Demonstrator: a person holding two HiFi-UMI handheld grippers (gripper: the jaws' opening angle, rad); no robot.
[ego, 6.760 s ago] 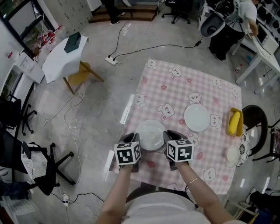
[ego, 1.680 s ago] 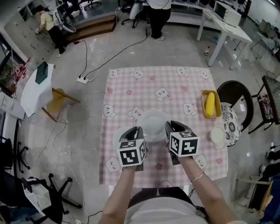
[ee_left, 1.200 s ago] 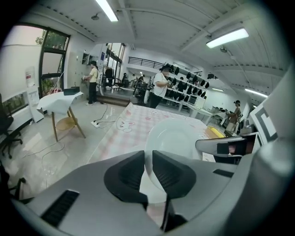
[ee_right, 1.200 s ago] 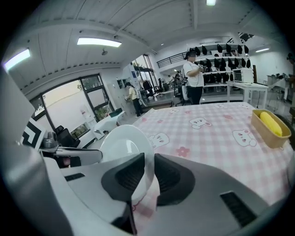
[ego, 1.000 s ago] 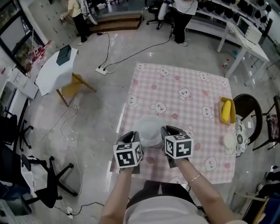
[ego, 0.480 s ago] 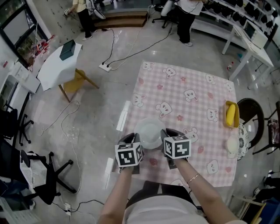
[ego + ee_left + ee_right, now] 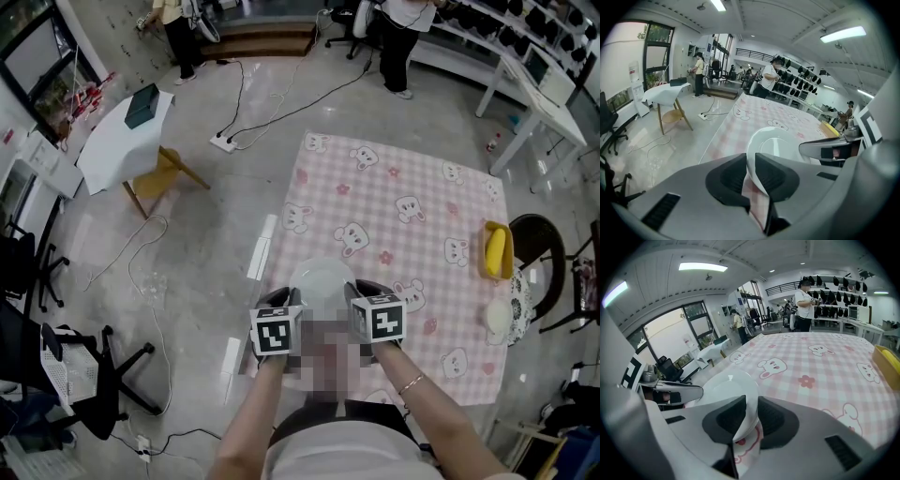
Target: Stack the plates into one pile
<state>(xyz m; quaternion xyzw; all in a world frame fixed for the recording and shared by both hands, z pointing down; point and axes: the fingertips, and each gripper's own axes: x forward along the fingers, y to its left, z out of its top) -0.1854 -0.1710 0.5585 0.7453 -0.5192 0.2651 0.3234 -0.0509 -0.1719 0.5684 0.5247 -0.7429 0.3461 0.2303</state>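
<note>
A white plate pile (image 7: 323, 277) hangs low over the near left part of the pink checked tablecloth (image 7: 403, 187); I cannot tell whether it touches the cloth. My left gripper (image 7: 287, 298) is shut on its left rim, which is pinched between the dark pads (image 7: 726, 180) in the left gripper view, the plate (image 7: 780, 143) just beyond. My right gripper (image 7: 362, 289) holds the opposite rim. Its jaws have just been opening a little, and the plate's rim (image 7: 726, 390) still fills the gap between them.
A yellow tray (image 7: 497, 251) with a yellow thing in it lies at the table's right edge. Beside it stand a black chair (image 7: 544, 253) and a round white dish (image 7: 497, 319). On the floor at left are a white side table (image 7: 122, 131), cables and an office chair (image 7: 84, 375). People stand far back.
Both grippers and the plate between them have sunk toward the cloth at the near left of the table. The second plate seen lying at the right much earlier is gone from there.
</note>
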